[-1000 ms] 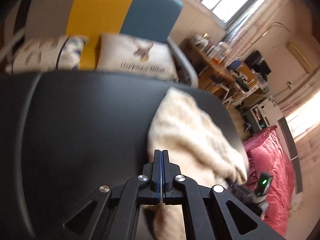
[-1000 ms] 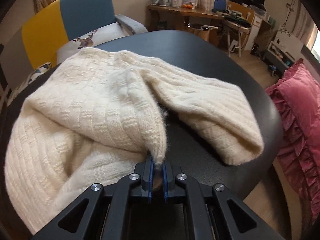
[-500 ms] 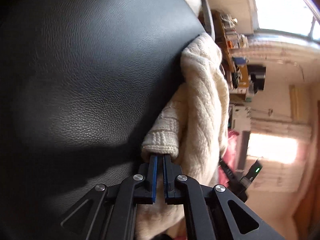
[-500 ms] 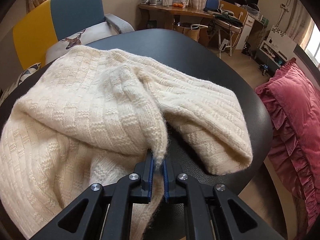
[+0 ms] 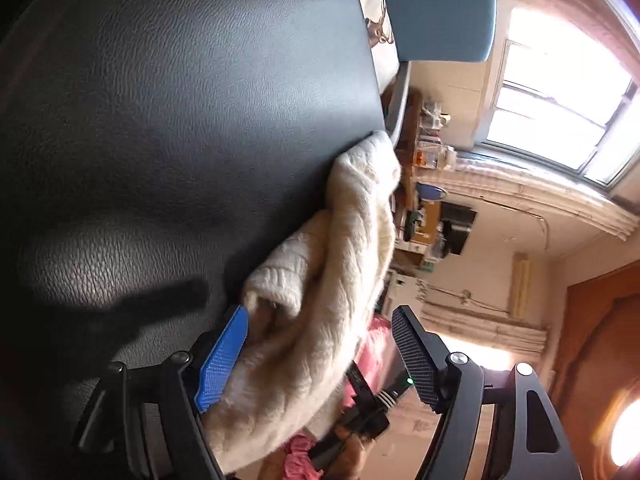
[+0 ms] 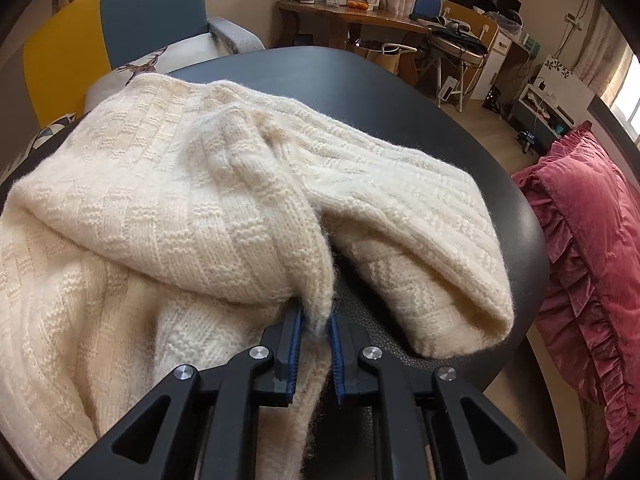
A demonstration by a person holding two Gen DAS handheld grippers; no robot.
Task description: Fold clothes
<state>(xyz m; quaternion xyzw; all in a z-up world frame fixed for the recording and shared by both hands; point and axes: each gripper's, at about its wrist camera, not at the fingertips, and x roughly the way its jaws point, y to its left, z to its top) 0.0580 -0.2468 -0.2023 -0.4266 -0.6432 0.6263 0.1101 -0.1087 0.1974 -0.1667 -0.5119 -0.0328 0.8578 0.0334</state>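
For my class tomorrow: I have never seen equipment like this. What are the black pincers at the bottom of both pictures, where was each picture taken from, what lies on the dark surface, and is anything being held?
No robot here: a person holds a two-finger gripper in each hand, each with a fisheye camera looking along its fingers. The tilted picture comes from the left gripper; its blue-padded fingers stand wide apart, with a cuff of the cream knitted sweater lying loose between them. The other picture comes from the right gripper, whose jaws are nearly closed, pinching a fold of that sweater. The sweater lies on a black leather-like table. Beyond it are a yellow-and-blue chair and pink bedding.
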